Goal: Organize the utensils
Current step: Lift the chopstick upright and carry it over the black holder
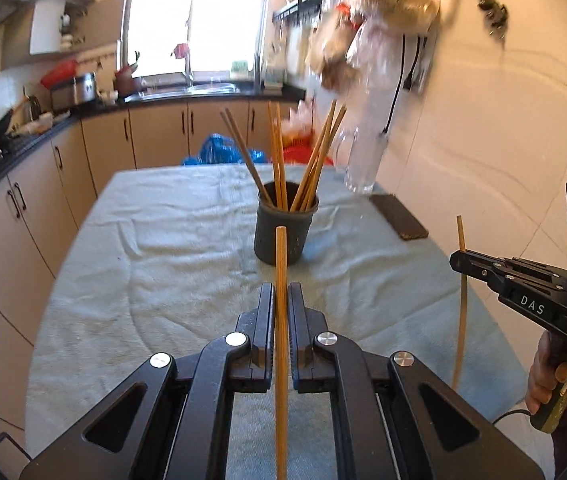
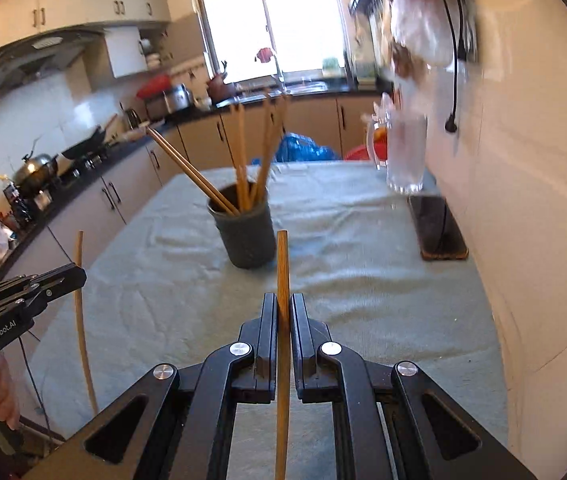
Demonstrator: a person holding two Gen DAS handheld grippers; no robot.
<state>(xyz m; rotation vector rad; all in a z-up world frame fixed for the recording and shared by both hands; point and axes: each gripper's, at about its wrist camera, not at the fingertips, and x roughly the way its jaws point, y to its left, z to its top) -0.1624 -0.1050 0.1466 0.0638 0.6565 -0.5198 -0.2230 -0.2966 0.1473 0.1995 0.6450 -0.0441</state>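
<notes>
- The left gripper [image 1: 281, 300] is pinching one thin wooden chopstick [image 1: 281, 320] upright between its black fingers [image 1: 266, 312], which are closed tight on it.
- The right gripper [image 2: 283, 312] is clamping a second wooden chopstick [image 2: 282, 320] the same way, above the bench [image 1: 163, 260] draped in pale blue-green cloth.
- Farther back, a dark grey cylindrical holder [image 1: 281, 232] is standing on the bench, holding several chopsticks.
- A clear glass mug [image 2: 403, 152] is sitting near the white wall.

Both grippers black plastic: left gripper [image 1: 281, 292] with round silver screws, side marked "GenRobot.AI"; right gripper [image 2: 283, 304] marked "DAS", green light on.
</notes>
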